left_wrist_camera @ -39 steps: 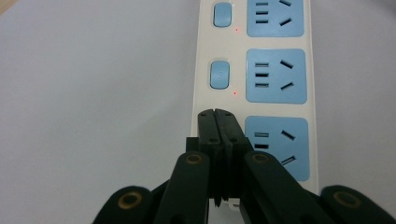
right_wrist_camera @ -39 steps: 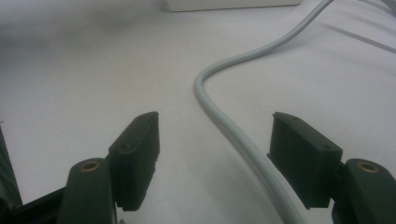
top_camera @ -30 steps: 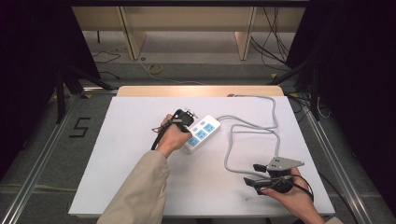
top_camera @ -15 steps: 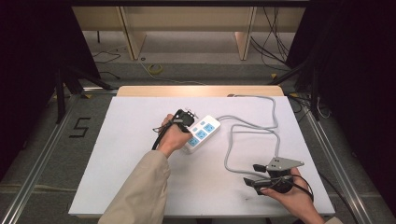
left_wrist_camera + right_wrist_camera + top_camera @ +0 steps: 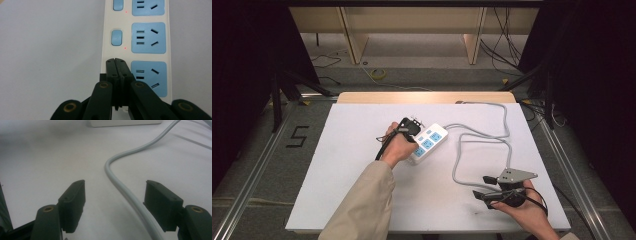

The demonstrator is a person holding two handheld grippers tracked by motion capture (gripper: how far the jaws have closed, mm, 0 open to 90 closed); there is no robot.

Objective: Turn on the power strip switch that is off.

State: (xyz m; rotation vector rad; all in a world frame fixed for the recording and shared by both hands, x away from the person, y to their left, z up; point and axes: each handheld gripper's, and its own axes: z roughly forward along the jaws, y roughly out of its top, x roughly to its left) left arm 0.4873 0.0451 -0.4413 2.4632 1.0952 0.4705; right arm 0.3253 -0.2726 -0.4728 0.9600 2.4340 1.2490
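A white power strip [image 5: 428, 142] with blue sockets lies near the middle of the white table. Its grey cable [image 5: 482, 145] loops to the right and back to the far edge. My left gripper [image 5: 410, 127] is over the strip's near end. In the left gripper view the jaws are pressed together, and the left gripper [image 5: 116, 60] tip rests on the power strip [image 5: 136, 37] beside the nearest blue socket [image 5: 150, 77], where that row's switch would be. My right gripper [image 5: 486, 187] rests low at the front right, open. The cable [image 5: 125, 187] runs between the right gripper [image 5: 113, 192] jaws without touching them.
Two red indicator dots glow beside the farther switches [image 5: 116, 37] on the strip. The white table [image 5: 352, 150] has a wooden strip along its far edge. Wooden frame legs [image 5: 349, 35] and loose cables lie on the floor beyond.
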